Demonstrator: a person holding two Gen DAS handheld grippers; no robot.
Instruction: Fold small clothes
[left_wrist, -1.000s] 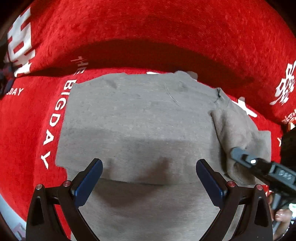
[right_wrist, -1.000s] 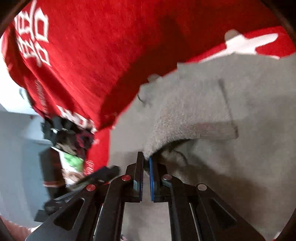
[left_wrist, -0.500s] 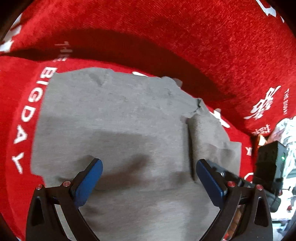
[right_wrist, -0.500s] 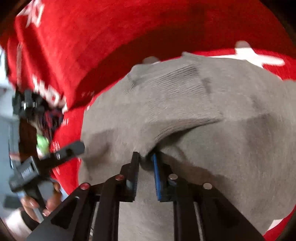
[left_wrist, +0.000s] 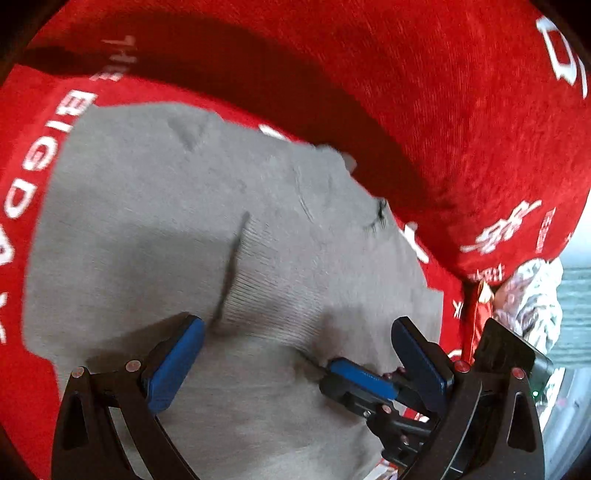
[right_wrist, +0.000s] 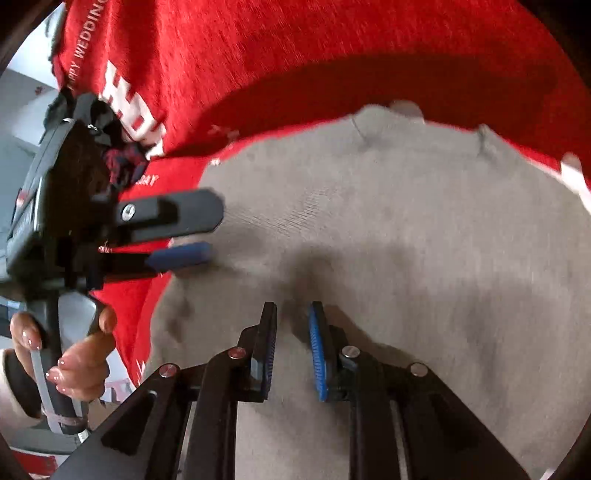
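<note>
Grey knit garment (left_wrist: 147, 229) lies spread on my red cover (left_wrist: 424, 92), a plush, short-piled fabric printed with white lettering; what lies under the cover I cannot tell. Its knit is fine and matte, with a ribbed band (left_wrist: 266, 288) folded over onto the body and showing a curved, shadowed edge. A small dark stitch mark sits near the far right border of the cloth.

My left gripper (left_wrist: 295, 354) hangs over the near part of the garment, its blue-padded fingers (left_wrist: 173, 365) spread wide with nothing between them except the cloth lying below; contact with the knit I cannot confirm.

My right gripper (right_wrist: 291, 343) has its ridged blue fingers (right_wrist: 317, 350) parted by a narrow gap and opening. A small raised pucker of grey knit sits just ahead of the tips, and I see no cloth pinched between the pads. In the left wrist view this gripper's fingertip (left_wrist: 354, 373) lies on or just above the garment near the folded band.

A hand (right_wrist: 74, 365) with painted nails grips the left gripper's handle at the left edge.
</note>
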